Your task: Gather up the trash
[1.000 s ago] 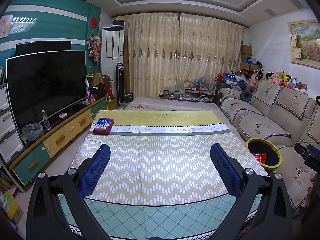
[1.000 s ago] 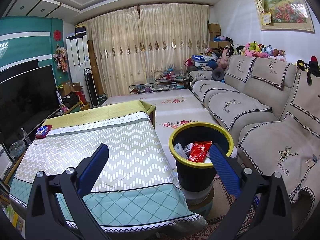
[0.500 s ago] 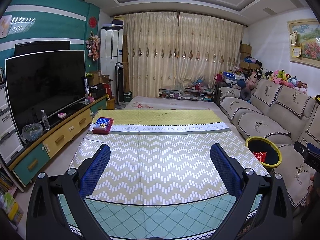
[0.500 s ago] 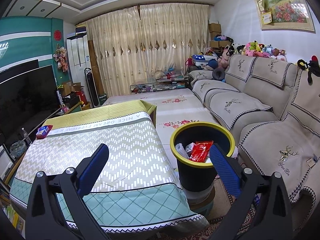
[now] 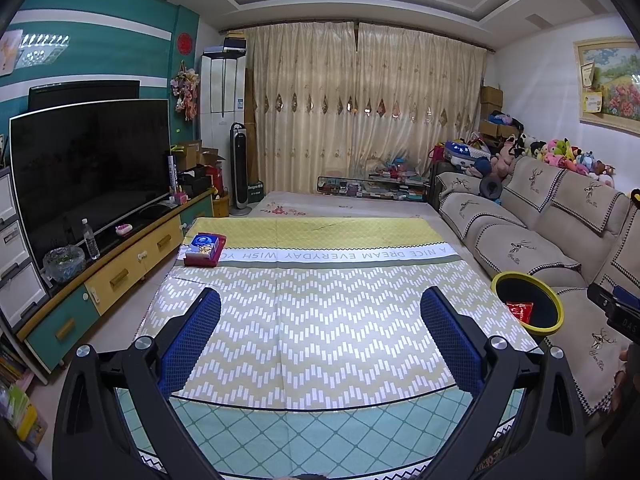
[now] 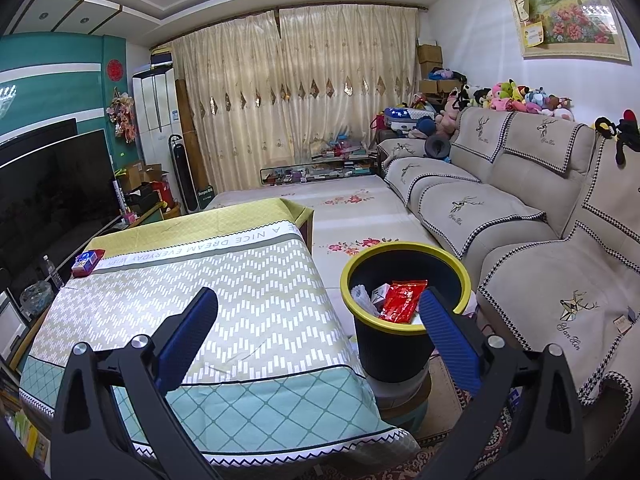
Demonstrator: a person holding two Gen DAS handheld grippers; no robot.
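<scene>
Left claw [image 5: 320,312] spread wide, empty, its blue textured pads over the zigzag-patterned cloth of the table [image 5: 320,420]. Right claw [image 6: 318,312] likewise wide and empty, touching nothing. Round black bin [image 6: 394,350] with a yellow rim, standing on the floor just right of the table beside the sofa [image 6: 520,240], contains a glossy red wrapper [image 6: 402,300] and pale scraps. A flat red-and-blue box [image 5: 205,249] lies at the table's far left corner.
</scene>
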